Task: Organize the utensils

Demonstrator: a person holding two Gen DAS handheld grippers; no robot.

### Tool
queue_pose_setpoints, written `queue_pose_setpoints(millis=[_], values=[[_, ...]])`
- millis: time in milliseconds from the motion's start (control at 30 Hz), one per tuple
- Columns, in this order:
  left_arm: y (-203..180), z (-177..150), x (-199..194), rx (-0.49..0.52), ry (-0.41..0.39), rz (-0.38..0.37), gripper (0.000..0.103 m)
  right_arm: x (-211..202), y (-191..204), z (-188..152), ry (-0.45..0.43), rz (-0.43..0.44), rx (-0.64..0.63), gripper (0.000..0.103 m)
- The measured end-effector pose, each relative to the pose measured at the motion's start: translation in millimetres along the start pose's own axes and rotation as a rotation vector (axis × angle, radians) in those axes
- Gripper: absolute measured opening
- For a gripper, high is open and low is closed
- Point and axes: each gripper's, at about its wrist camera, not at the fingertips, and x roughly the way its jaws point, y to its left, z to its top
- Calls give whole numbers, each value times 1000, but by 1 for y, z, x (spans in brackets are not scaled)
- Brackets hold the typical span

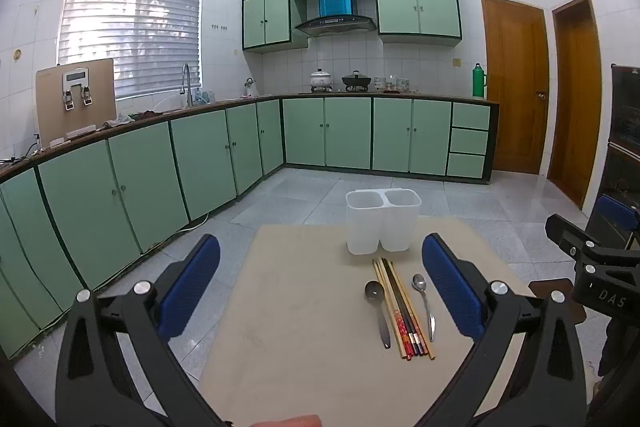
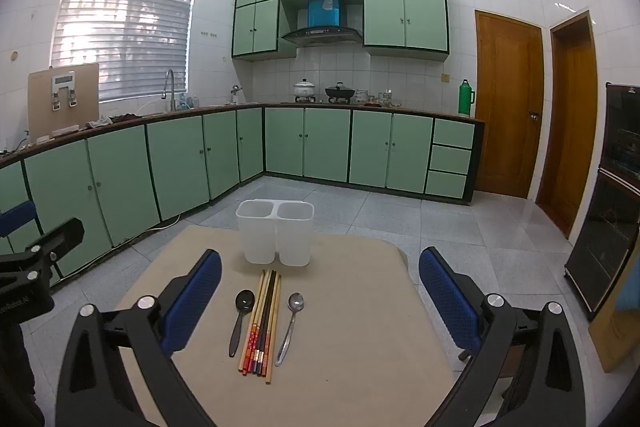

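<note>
Left wrist view first: the left gripper [image 1: 320, 291] has its jaws spread as wide as they go, nothing between them, hovering over the beige worktop [image 1: 304, 367]. The white two-cup holder [image 1: 382, 223] sits at the far edge, both compartments empty as far as I can see. Just in front of it lies a bundle of chopsticks [image 1: 402, 307], with a dark spoon [image 1: 378, 311] touching its left side and a metal spoon [image 1: 425, 303] just beside it on the right. All of that sits right of centre between the blue pads.

Right wrist view: same story. The right gripper [image 2: 320, 303] is wide open and holds nothing. The holder [image 2: 275, 233] is dead ahead, with the chopsticks [image 2: 264, 323], dark spoon [image 2: 241, 319] and metal spoon [image 2: 291, 327] lined up nearly centred.

So I'd say nothing's sorted yet; this is the very start, picking a first piece. Next move probably means dropping down onto one thin item lying flat, which is fiddly, and pinching the metal spoon's handle looks easiest from the right.
</note>
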Motion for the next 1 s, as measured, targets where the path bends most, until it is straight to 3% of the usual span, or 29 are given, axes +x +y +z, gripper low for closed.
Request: queue_pose_setpoints(millis=[1000], values=[[0,-4,-3,5,-3,-2,98,-2,-5,0,-1,0,9,97]])
